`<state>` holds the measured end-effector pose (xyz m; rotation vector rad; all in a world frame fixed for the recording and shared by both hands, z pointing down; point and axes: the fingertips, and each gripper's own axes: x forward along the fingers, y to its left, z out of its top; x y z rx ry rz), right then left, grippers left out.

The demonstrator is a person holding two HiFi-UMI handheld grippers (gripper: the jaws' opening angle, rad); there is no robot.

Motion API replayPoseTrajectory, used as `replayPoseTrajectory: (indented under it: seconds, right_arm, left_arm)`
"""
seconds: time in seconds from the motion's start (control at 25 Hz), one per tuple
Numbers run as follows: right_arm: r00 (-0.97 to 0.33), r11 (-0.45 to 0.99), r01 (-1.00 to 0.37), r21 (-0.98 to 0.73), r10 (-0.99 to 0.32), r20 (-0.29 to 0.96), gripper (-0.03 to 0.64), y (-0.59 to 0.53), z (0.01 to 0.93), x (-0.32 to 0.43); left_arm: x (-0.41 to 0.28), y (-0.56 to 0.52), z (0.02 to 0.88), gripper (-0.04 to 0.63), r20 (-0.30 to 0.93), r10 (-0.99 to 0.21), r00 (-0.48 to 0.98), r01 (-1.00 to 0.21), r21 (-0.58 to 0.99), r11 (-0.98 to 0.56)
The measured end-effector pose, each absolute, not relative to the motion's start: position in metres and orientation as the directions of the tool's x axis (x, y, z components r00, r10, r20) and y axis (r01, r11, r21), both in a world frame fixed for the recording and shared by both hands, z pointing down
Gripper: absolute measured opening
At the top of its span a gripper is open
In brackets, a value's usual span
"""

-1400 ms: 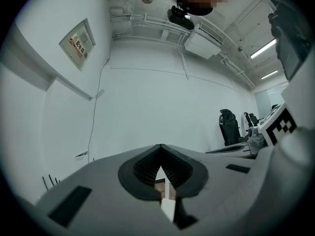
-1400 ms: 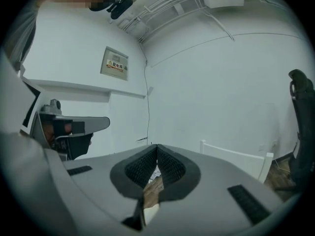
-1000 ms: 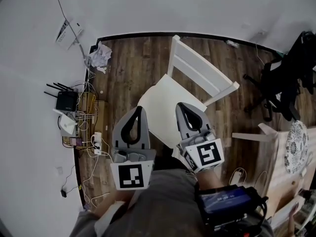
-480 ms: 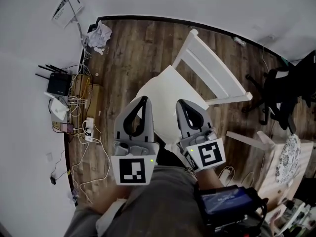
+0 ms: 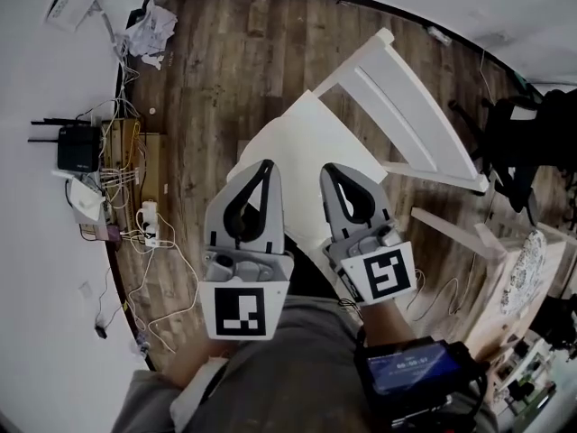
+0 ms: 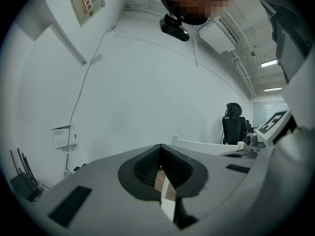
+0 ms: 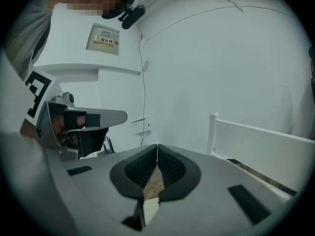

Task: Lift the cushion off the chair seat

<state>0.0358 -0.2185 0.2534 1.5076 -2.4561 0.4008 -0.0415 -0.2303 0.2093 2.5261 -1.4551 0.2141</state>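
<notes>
A white wooden chair [image 5: 424, 120] stands on the plank floor, its slatted back toward the upper right. A cream cushion [image 5: 302, 147] covers its seat and lies flat. In the head view both grippers hover side by side over the seat's near edge, touching nothing. My left gripper [image 5: 266, 163] has its fingertips together and holds nothing; its tips [image 6: 160, 145] also meet in the left gripper view. My right gripper [image 5: 329, 168] is likewise shut and empty, tips [image 7: 157, 145] closed. The chair back [image 7: 261, 141] shows at the right of the right gripper view.
A router [image 5: 77, 147], power strips and tangled cables [image 5: 144, 233] lie along the left wall, with crumpled paper [image 5: 149, 30] in the corner. A black office chair [image 5: 532, 133] and a wooden table with a patterned plate [image 5: 523, 273] stand at the right.
Both grippers have come forward and down toward the front of the seat, which now fills more of the view. Their jaws stay shut.
</notes>
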Motion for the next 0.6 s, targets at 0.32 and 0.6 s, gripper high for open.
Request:
replayPoseTrajectory:
  seconds: [0.32, 0.6]
  right_arm:
    - [-0.420, 0.407, -0.905, -0.122, -0.812, 0.406, 0.035, -0.253, 0.302, 0.034]
    - [-0.401, 0.380, -0.914, -0.142, -0.793, 0.458, 0.067, -0.276, 0.356, 0.030]
  left_arm:
    - [-0.053, -0.275, 0.245, 0.006, 0.273, -0.815, 0.511, -0.859, 0.119, -0.498]
    - [-0.053, -0.301, 0.288, 0.006, 0.306, -0.784, 0.540, -0.841, 0.160, -0.517]
